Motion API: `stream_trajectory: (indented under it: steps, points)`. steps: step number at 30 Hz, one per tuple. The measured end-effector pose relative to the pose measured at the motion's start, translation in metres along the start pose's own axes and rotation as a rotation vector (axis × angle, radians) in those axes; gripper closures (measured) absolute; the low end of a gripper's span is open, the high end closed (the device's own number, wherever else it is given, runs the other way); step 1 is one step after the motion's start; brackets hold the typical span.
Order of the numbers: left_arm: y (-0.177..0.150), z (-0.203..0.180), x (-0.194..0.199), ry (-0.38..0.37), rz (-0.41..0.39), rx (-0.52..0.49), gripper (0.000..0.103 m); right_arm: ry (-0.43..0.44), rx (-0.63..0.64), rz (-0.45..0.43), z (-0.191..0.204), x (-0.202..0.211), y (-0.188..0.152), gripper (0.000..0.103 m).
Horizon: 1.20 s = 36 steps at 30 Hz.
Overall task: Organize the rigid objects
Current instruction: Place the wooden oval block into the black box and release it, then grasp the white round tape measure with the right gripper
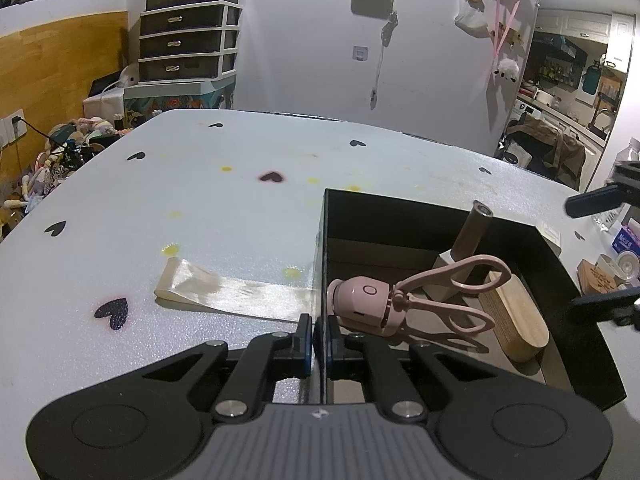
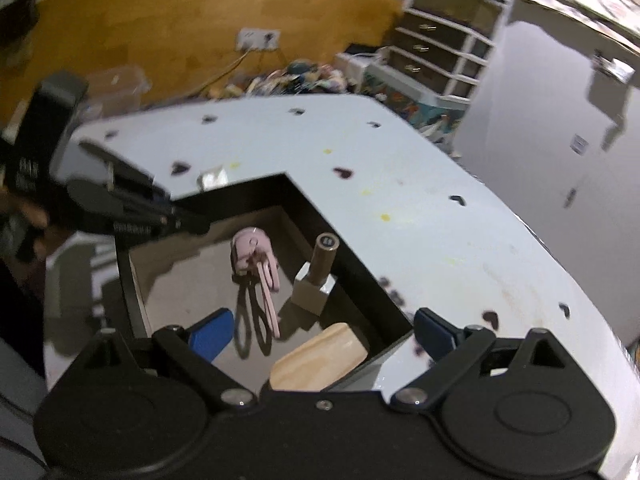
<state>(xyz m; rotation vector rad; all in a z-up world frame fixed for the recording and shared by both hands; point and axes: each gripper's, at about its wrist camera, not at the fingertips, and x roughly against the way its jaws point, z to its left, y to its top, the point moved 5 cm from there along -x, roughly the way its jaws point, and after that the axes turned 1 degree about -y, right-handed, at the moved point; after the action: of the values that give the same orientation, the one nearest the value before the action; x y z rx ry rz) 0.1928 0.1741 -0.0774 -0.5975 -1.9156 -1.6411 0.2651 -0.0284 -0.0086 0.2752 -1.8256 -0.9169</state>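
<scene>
- Left wrist view: the left gripper (image 1: 319,334) is pinched on the near-left wall of the black open-top box (image 1: 560,256), steadying it.
- Inside lie a pink plastic scissor-handled tool (image 1: 400,298), a light oval wooden block (image 1: 516,320) and a brown cylinder on a white base (image 1: 470,236).
- The right gripper (image 2: 324,338) hovers spread wide and empty over the box's near right.
- Judgement: a placement looks finished; next, find another item, perhaps the clear glossy strip (image 1: 232,292) left of the box.

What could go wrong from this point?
The left gripper is shut on the box wall; pulling could drag or tip the box, toppling the upright bottle leaning in the corner. The right gripper hangs open above the wooden block; a descent might knock the pink curler beside it.
</scene>
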Motion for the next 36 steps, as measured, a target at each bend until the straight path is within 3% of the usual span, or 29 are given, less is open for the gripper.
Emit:
stream_trajectory:
  steps: [11, 17, 21, 25, 36]
  points:
    - [0.001, -0.001, 0.001, 0.005, -0.002, -0.002, 0.097, -0.16, -0.355, -0.146, -0.015, 0.045, -0.025, 0.003]
    - [0.001, -0.002, 0.002, 0.014, -0.004, -0.016, 0.098, -0.278, -0.548, -0.156, -0.033, 0.048, -0.059, 0.004]
    - [0.001, -0.002, 0.003, 0.015, -0.006, -0.016, 0.098, -0.301, -0.668, -0.142, -0.042, 0.038, -0.086, 0.018]
    - [0.001, -0.002, 0.003, 0.014, -0.006, -0.02, 0.098, -0.338, -0.7, -0.103, -0.046, 0.021, -0.102, 0.025]
    - [0.001, -0.002, 0.004, 0.01, -0.009, -0.016, 0.098, -0.372, -0.677, -0.048, -0.059, -0.029, -0.109, 0.028]
